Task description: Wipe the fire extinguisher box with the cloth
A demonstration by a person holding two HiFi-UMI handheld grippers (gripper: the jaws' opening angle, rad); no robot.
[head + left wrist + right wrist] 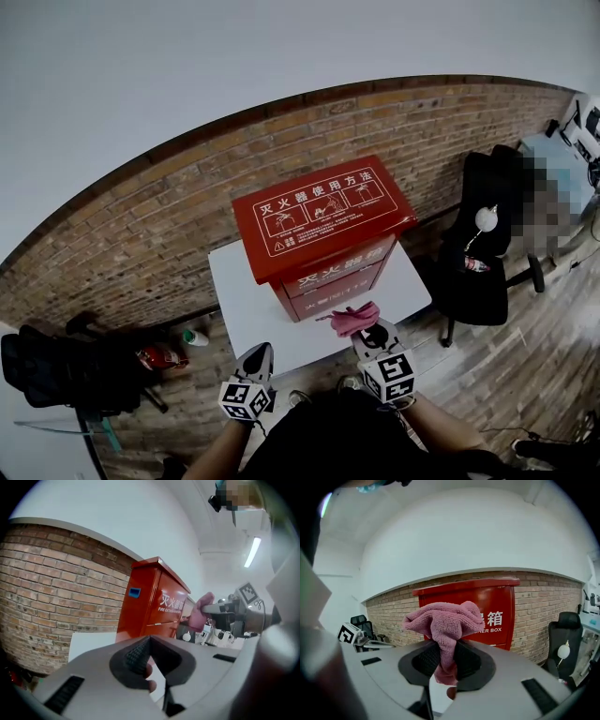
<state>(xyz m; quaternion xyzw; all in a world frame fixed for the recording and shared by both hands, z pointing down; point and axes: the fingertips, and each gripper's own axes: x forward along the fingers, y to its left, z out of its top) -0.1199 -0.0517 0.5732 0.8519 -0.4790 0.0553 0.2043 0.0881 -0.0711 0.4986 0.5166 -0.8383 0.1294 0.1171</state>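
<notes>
Across the upper half of the head view runs a brick wall (pixel 122 234), and against it, at frame centre, stands a white bench (pixel 234 300). The red fire extinguisher box (pixel 319 220) sits upright on the bench with its sloped, printed lid and lettered front turned toward the person, which leaves both faces open to wiping from this side. At right of frame a black office chair (pixel 487 244) stands close to the bench corner; it would hinder anyone reaching the box's right side, though it does not obstruct the front. At lower left, dark seating or bags (pixel 66 366) and bottles on the floor (pixel 173 352) lie clear of the work. The pink cloth (pixel 354 319) is bunched in the right tool (pixel 364 336), clenched on its middle so that a loose wad stands proud of the tips as a wiping pad. It is held at lower centre, just before the box's lower front; contact cannot be confirmed. The left tool (pixel 257 358), lower left of centre, is closed on nothing and held back over the bench edge, apart from the box, judged to be idle. Nothing stands between cloth and box.
</notes>
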